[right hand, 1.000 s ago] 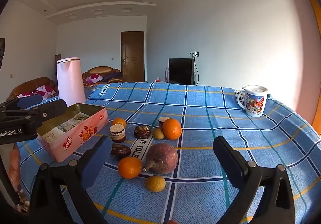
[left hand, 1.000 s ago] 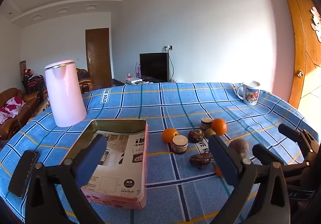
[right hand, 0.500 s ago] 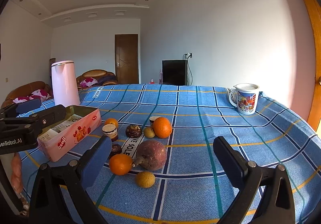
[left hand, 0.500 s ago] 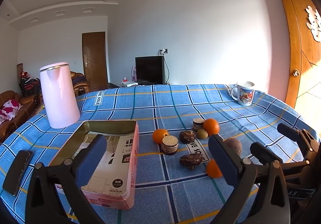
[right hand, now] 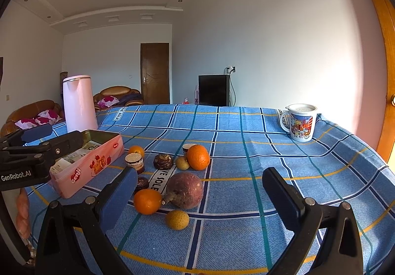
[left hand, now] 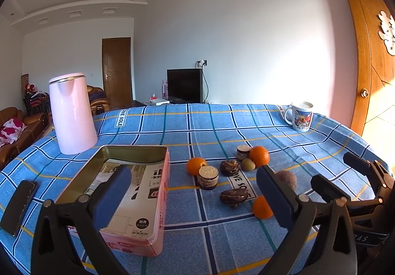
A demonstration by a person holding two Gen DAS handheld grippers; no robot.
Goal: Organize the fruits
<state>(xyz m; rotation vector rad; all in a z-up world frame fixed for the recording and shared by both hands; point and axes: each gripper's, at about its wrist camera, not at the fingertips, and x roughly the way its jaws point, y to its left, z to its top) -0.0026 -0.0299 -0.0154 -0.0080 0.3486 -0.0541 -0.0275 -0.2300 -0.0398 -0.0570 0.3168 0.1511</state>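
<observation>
Two handheld grippers hover low over a table covered in a blue plaid cloth (right hand: pixel 246 132). Nearest the viewer, the left gripper (left hand: pixel 192 197) has its jaws spread wide and grasps nothing; the right gripper (right hand: pixel 198 197) is likewise spread and empty.

Just beyond the right gripper lies a small yellowish round fruit (right hand: pixel 177 219). Behind it sit a small orange (right hand: pixel 147 201) and a large purple-brown fruit (right hand: pixel 185 190), close together. Farther back is a loose cluster: a dark brown lumpy item (left hand: pixel 233 197), a short striped cup with a pale top (left hand: pixel 208 177), another small orange (left hand: pixel 195 165), a larger orange (right hand: pixel 198 157) and a greenish fruit (right hand: pixel 182 162).

To the left stands an open pink tin (left hand: pixel 138 203) with printed paper inside and no fruit visible. Farther off are a pink kettle (left hand: pixel 71 112) on the left and a printed mug (right hand: pixel 301 123) far right.

Judging by this, sorting has not begun; the fruits probably belong in the tin. The next move calls for lowering one gripper around a near fruit and closing gently so it does not roll.

The dark items are hard to identify. A flat black object (left hand: pixel 18 206) at the left edge is partly cut off.
</observation>
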